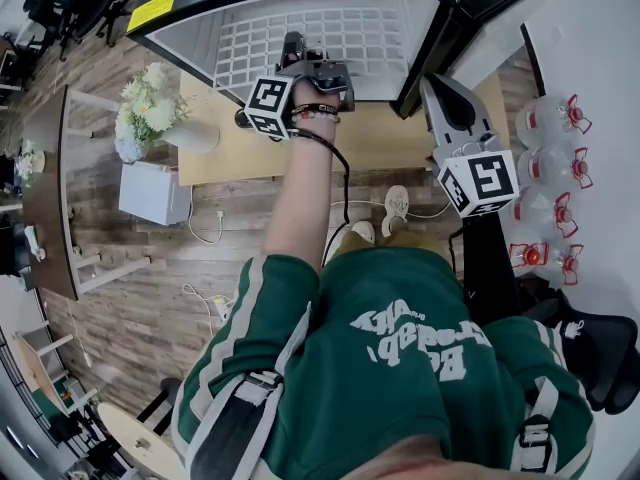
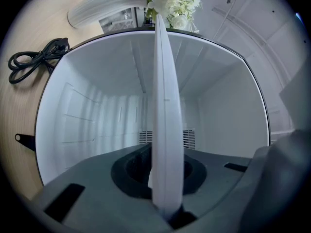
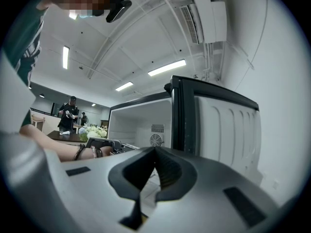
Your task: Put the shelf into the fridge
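A: The shelf [image 2: 165, 106] is looking like smooth white plastic, and the fridge [image 2: 97, 106] walls are gleaming glossy.
B: The table [image 1: 400, 138] is showing pale matt wood; the sweatshirt [image 1: 380, 418] is looking like soft green cloth.

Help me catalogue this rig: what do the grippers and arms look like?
The left gripper and right gripper are grey two-jaw tools, each bearing a white cube with black square markers. A black cable runs along the left forearm, bracelets circle that wrist, and the green sleeve has white stripes.
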Demonstrator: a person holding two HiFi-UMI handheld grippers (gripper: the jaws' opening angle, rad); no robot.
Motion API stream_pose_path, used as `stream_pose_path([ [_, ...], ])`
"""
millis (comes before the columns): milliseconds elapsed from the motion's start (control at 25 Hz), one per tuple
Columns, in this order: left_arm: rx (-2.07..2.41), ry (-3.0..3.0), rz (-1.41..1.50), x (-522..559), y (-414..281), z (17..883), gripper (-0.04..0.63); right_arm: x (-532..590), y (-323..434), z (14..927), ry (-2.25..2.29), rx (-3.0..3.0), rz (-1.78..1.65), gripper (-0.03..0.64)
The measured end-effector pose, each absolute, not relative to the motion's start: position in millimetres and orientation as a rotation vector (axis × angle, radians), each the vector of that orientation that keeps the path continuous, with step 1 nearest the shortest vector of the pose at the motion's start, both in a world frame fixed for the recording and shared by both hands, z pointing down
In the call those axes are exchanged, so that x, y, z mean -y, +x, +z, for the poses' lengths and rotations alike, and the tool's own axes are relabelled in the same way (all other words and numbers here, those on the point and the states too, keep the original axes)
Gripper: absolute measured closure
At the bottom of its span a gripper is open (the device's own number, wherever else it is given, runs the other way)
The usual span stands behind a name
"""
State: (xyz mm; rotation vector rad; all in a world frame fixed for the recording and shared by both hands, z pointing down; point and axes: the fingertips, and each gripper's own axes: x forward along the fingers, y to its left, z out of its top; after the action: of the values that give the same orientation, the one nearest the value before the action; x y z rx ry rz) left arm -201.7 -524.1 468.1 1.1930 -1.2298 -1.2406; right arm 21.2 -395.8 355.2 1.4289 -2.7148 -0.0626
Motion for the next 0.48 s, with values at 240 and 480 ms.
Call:
stream_pose_path([
  [240, 1.230, 1.189, -1.240, 539, -201, 468, 0.557, 400, 23, 358, 1.430, 2.710, -0.052, 0.614],
  [480, 1.234, 1.186, -1.239, 553, -202, 468, 0.552, 405, 25, 360, 1.428, 2.704, -0.049, 0.614],
])
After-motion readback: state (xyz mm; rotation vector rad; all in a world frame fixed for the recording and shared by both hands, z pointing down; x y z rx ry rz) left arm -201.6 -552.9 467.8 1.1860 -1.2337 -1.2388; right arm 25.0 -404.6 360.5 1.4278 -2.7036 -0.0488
